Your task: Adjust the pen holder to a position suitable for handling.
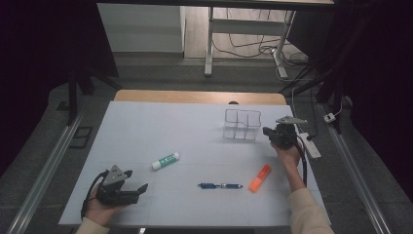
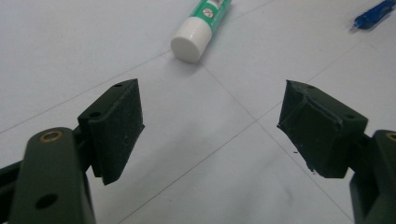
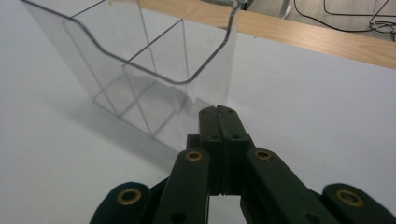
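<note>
A clear plastic organizer (image 1: 242,125) with several compartments stands at the back right of the white table (image 1: 160,126). My right gripper (image 1: 268,131) is shut just beside its right side. In the right gripper view the closed tips (image 3: 218,112) meet at the organizer's (image 3: 140,60) near lower corner, and I cannot tell whether they touch it. My left gripper (image 1: 137,179) rests at the front left, open and holding nothing. Its view shows the wide gap (image 2: 210,121) over bare table, with a green-and-white glue stick (image 2: 201,28) ahead and a blue pen (image 2: 373,14) at the far corner.
On the table lie the glue stick (image 1: 165,161) left of centre, the blue pen (image 1: 220,185) near the front, and an orange highlighter (image 1: 260,178) beside it. A white power strip (image 1: 310,145) sits at the right edge. A wooden strip (image 3: 303,37) borders the far side.
</note>
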`<state>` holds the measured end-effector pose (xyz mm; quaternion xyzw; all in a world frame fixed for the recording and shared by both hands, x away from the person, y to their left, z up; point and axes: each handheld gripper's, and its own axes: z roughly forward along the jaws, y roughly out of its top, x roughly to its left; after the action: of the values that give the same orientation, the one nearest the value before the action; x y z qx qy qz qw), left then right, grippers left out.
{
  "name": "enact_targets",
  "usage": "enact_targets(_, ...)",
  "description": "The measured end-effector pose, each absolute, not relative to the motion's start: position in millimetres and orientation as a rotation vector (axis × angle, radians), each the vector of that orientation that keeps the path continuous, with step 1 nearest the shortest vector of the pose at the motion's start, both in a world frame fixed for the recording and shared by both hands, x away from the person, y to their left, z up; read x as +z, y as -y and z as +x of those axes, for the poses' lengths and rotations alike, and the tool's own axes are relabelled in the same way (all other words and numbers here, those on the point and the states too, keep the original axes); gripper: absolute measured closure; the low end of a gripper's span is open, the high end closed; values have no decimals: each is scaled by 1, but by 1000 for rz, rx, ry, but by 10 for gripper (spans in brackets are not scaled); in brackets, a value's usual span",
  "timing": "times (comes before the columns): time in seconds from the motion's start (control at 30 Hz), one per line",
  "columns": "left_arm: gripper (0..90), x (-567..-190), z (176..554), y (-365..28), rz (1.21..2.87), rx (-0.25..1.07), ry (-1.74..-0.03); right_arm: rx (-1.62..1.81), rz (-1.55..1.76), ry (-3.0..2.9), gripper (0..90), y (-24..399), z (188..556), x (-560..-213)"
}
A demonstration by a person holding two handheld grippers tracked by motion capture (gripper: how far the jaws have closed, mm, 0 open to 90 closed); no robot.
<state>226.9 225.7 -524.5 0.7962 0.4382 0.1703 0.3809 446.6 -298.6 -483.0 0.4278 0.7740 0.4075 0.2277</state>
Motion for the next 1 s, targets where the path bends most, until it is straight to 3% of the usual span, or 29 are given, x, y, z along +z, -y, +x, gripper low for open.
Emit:
enact_targets(0.47,219,-526,233,-222,2053,431,-1092,1117,1251,-2133,892,296,473,-497)
enact_targets(1.0,220,-527,233,-223,2049,428,-1094,1096,1258,-2157,893,286,478,-497)
